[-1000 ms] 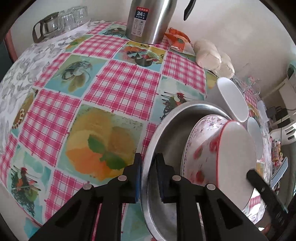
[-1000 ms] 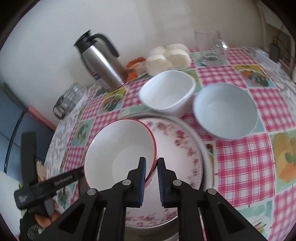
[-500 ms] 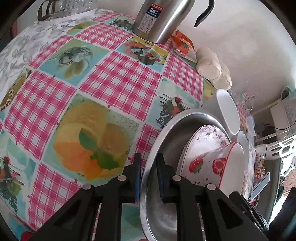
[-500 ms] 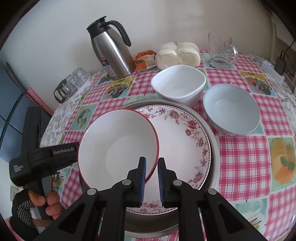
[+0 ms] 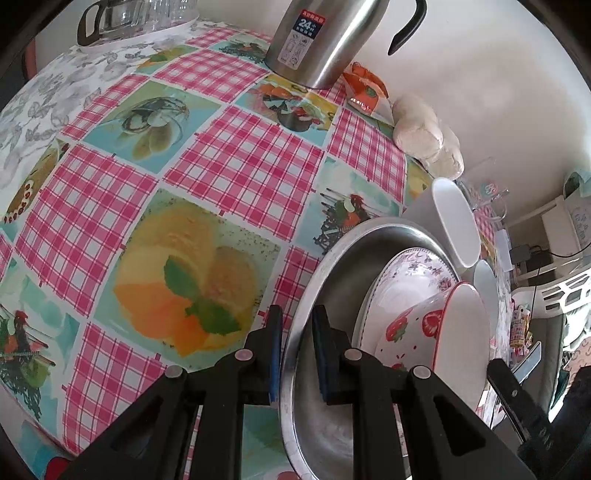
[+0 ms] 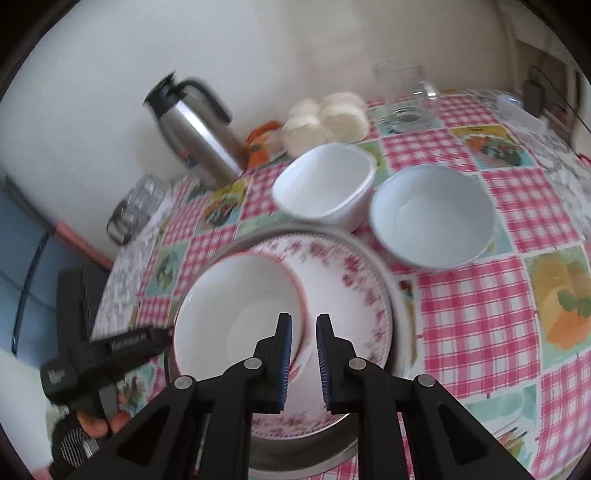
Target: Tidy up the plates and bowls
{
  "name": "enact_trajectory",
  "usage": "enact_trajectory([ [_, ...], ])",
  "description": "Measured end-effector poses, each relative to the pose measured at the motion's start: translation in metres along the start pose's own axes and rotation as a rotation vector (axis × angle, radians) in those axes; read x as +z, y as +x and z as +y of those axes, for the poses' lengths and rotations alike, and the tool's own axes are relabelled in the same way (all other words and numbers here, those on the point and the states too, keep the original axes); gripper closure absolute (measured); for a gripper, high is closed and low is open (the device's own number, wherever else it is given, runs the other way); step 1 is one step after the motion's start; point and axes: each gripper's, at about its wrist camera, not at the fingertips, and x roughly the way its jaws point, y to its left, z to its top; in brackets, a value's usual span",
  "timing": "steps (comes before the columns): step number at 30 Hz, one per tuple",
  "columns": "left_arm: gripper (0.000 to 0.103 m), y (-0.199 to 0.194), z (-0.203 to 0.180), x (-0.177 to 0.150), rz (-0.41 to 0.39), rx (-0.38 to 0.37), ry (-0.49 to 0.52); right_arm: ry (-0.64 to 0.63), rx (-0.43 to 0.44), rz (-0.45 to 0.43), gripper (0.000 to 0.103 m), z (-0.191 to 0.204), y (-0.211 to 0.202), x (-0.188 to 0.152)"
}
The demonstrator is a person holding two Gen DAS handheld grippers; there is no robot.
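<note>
A steel basin (image 5: 332, 277) (image 6: 400, 306) sits on the checked tablecloth and holds a floral plate (image 5: 406, 273) (image 6: 343, 288). A red-rimmed strawberry bowl (image 5: 458, 332) (image 6: 236, 314) rests on that plate. My left gripper (image 5: 297, 350) is shut on the basin's near rim. One of its fingers (image 6: 140, 338) shows at the left of the right wrist view. My right gripper (image 6: 303, 354) has its jaws opening. The bowl's rim stands in the gap beside the left pad, and the pads do not press on it. Behind the basin stand a white square bowl (image 6: 325, 184) and a pale round bowl (image 6: 432, 214).
A steel thermos (image 5: 321, 40) (image 6: 199, 129) stands by the wall with an orange packet (image 5: 365, 88) and a bag of buns (image 6: 325, 118). A glass mug (image 6: 406, 96) is at the back right. A glass teapot with cups (image 5: 122, 18) sits at the far left edge.
The right jaws have parted from the red-rimmed bowl's rim. The bowl has tipped down from a steep tilt to rest on the floral plate. The left gripper keeps its hold on the basin.
</note>
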Motion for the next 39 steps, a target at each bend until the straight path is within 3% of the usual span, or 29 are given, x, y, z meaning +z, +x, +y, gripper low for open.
enact_trajectory([
  [6, 0.087, -0.009, -0.005, -0.001, -0.028, 0.03, 0.028, 0.098, -0.054, 0.015, 0.085, -0.025, 0.005, 0.003],
  [11, 0.087, -0.006, -0.004, -0.004, -0.011, 0.044, 0.035, 0.076, -0.126, 0.049, 0.085, -0.027, 0.018, 0.002],
  [30, 0.088, 0.001, -0.008, -0.006, -0.009, 0.082, 0.08, -0.005, -0.138, 0.036, 0.087, -0.02, 0.028, 0.005],
  [33, 0.088, 0.002, -0.008, -0.006, -0.009, 0.081, 0.082, -0.018, -0.114, 0.039, 0.086, -0.017, 0.028, 0.004],
  [35, 0.088, 0.004, -0.008, -0.006, -0.001, 0.07, 0.079, -0.003, -0.048, 0.118, 0.089, -0.015, 0.043, -0.002],
  [36, 0.088, 0.004, -0.007, -0.006, 0.001, 0.063, 0.075, -0.012, -0.081, 0.133, 0.098, -0.015, 0.047, -0.004],
  [39, 0.088, 0.004, -0.005, -0.005, 0.004, 0.056, 0.074, -0.036, -0.12, 0.113, 0.096, -0.008, 0.044, -0.002],
])
